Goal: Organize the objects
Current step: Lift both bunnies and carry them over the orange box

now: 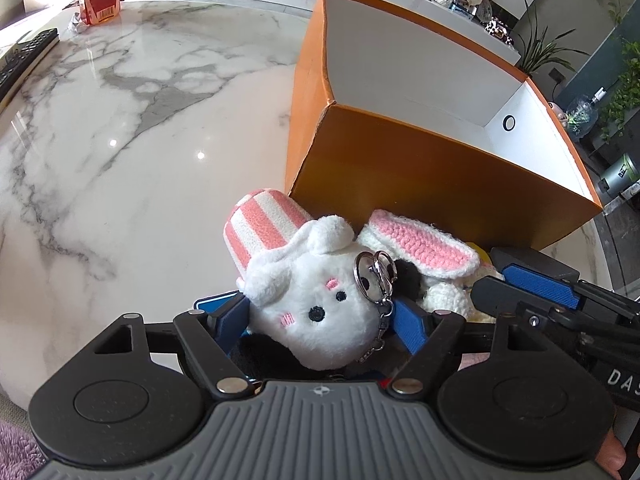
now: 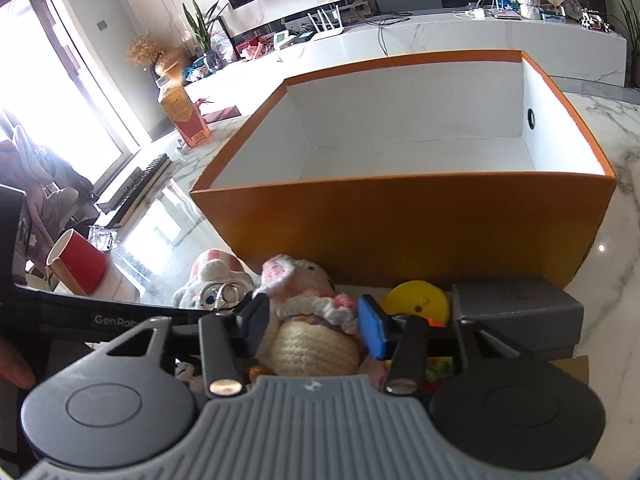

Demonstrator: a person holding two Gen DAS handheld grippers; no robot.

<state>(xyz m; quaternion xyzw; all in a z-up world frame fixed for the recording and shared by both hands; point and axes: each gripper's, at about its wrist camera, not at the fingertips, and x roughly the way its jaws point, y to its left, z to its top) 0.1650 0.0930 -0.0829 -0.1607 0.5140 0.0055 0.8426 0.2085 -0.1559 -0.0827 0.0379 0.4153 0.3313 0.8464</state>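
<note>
Toys could tangle: left hand-held gripper (image 1: 320,312) gapes wide around the plush bunny (image 1: 316,304); right hand-held gripper (image 2: 316,326) straddles the knitted bunny (image 2: 308,320), grip unclear.

Orange box (image 1: 420,168), white inside; pink-striped plush (image 1: 312,300).

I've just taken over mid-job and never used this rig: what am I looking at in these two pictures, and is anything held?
No robot: a person holds tongs in each hand, with a camera on each looking along its fingers. The left view shows the left tongs spread around a white plush toy; whether they press it I cannot tell. The right view shows the right tongs closed on a crocheted bunny. Both toys are in front of an open orange box on the marble table, near a yellow disc and grey box.
</note>
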